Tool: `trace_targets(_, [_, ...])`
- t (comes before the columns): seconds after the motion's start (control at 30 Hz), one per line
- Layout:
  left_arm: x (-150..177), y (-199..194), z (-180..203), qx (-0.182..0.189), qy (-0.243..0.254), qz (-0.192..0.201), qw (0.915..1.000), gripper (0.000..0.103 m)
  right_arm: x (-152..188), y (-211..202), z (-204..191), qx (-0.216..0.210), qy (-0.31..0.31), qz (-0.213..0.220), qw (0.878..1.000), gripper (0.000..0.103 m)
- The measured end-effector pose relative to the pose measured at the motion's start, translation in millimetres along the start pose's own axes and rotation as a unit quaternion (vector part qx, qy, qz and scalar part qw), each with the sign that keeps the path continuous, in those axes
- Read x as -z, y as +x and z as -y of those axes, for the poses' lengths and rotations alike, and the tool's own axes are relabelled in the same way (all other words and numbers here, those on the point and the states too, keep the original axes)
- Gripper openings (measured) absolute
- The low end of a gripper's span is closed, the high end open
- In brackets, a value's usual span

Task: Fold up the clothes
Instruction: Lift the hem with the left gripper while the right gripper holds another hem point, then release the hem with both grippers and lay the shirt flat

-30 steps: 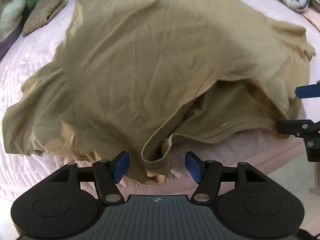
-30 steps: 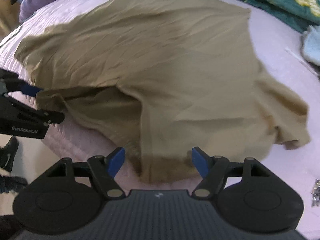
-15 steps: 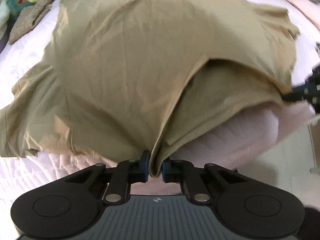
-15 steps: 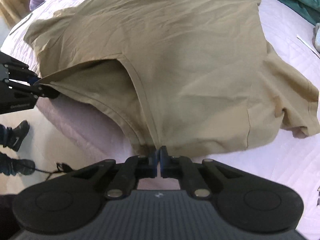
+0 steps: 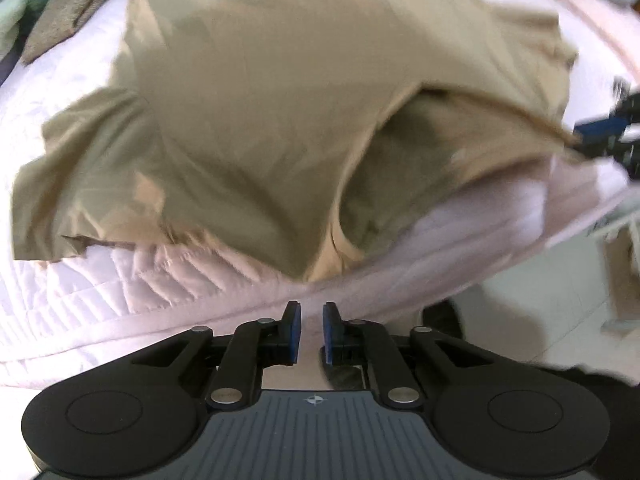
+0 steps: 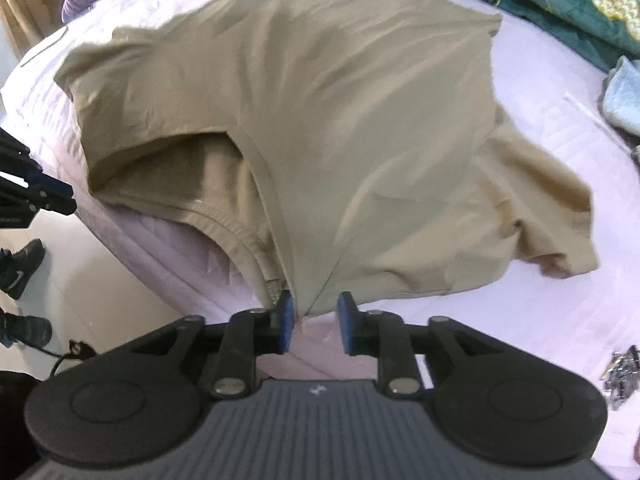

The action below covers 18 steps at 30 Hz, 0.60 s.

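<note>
**Both grippers off the shirt hem, jaws opening**

We see the pink quilted bed (image 5: 120,280) filling both views, its near edge dropping to pale floor. The tan shirt (image 5: 280,100) lies spread across it, collar end toward us, one sleeve out at each side. The left wrist view is motion-blurred, so folds and hem detail there are hard to read; the shirt's far end is cut off at the top.

Left gripper (image 5: 311,334): fingers narrow, jaws opening, nothing between them. The collar edge sits just beyond the tips, not touching. Half a second ago these pads were clamped on that fabric, so it has been let go.

Right gripper (image 6: 316,328): jaws opening, gap moderate. A shirt corner hangs into the gap beside the left pad; we cannot tell if it still touches, but the pads are not pressing it. Half a second ago they were pinched tight on it.

Since a second ago the shirt's neck end has been pulled closer to the bed edge.

Smaller stuff: green patterned blanket (image 6: 560,0) at the far side, blue cloth (image 6: 624,96) cut off at the right, dark shoes (image 6: 20,268) on the floor, small metal bits (image 6: 624,372) at the right edge, unclear what.
</note>
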State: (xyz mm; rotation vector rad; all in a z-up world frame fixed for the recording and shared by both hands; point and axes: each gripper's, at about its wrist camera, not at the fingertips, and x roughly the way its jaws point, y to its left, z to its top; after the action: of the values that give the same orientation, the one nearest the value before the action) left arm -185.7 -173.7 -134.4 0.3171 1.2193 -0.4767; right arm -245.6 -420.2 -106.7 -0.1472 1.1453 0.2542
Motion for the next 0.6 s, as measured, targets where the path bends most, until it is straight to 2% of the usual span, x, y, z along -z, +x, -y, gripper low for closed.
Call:
trace_targets(0.1, [-25.0,-12.2,-9.5,0.006,-0.028,0.044,0.9986,0.019,-2.5,-10.8,16.7,-0.006,0.035,0.009,0.999,0.052])
trace_targets(0.2, [-53.6,-6.0,-13.1,0.005,-0.055,0.07,0.996,0.021,-6.7,-11.5,29.3,-0.023,0.074,-0.006,0.997,0.052])
trace_targets(0.3, [-73.1,2.7,-10.1,-0.005,-0.076,0.069,0.9947,0.025,-8.0,-12.8,33.6,-0.047,0.113,-0.002,0.992,0.052])
trace_targets(0.37, [-73.9,0.4,-7.2,-0.004,-0.083,0.067,0.9943,0.032,-6.1,-18.0,31.2,-0.052,0.102,0.002,0.993,0.053])
trace_targets(0.43, [-68.1,-2.2,-4.1,-0.011,-0.081,0.062,0.9947,0.041,-2.6,-18.5,21.7,-0.048,0.065,-0.012,0.997,0.053])
trace_targets(0.5, [-63.2,-3.6,-2.0,-0.023,-0.078,0.051,0.9953,0.042,-3.8,-18.5,14.8,-0.033,0.036,-0.012,0.999,0.053])
trace_targets(0.6, [-53.6,-6.4,-5.0,-0.041,-0.071,0.033,0.9961,0.044,-6.9,-22.1,13.6,-0.001,0.027,0.001,1.0,0.053])
